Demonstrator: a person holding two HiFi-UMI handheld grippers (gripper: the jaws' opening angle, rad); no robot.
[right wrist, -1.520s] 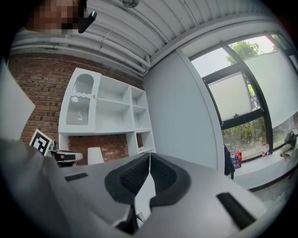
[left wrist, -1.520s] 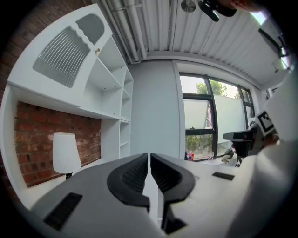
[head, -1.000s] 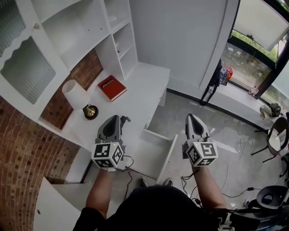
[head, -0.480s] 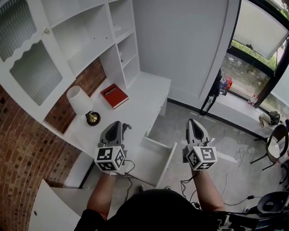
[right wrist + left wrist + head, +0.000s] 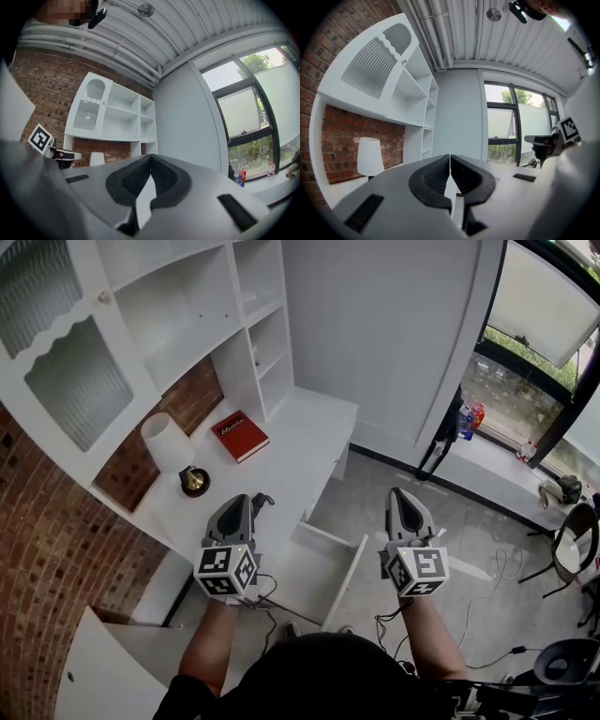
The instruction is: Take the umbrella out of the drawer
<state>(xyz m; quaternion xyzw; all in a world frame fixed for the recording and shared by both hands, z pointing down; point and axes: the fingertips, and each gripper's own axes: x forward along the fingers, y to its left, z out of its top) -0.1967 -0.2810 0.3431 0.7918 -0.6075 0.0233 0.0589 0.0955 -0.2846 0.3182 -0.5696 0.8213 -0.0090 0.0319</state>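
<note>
In the head view my left gripper (image 5: 241,497) hovers over the front edge of the white desk (image 5: 300,442), jaws shut and empty. My right gripper (image 5: 399,492) is held level over the floor to the right, also shut with nothing in it. Between and below them a white drawer (image 5: 349,570) stands pulled out from the desk; the part of its inside that shows is bare white. I see no umbrella in it. In the left gripper view the black pads (image 5: 440,176) meet, and in the right gripper view the pads (image 5: 161,174) touch at their tips.
On the desk stand a white lamp (image 5: 169,444) and a red book (image 5: 239,435), with white shelves (image 5: 234,306) above. A dark long object (image 5: 436,442) leans by the window ledge (image 5: 506,460). A lower cabinet door (image 5: 103,676) hangs open at bottom left. Cables lie on the floor (image 5: 487,587).
The head view has shifted slightly, so the desk and shelves sit a little further right. Both grippers keep their places and stay shut.
</note>
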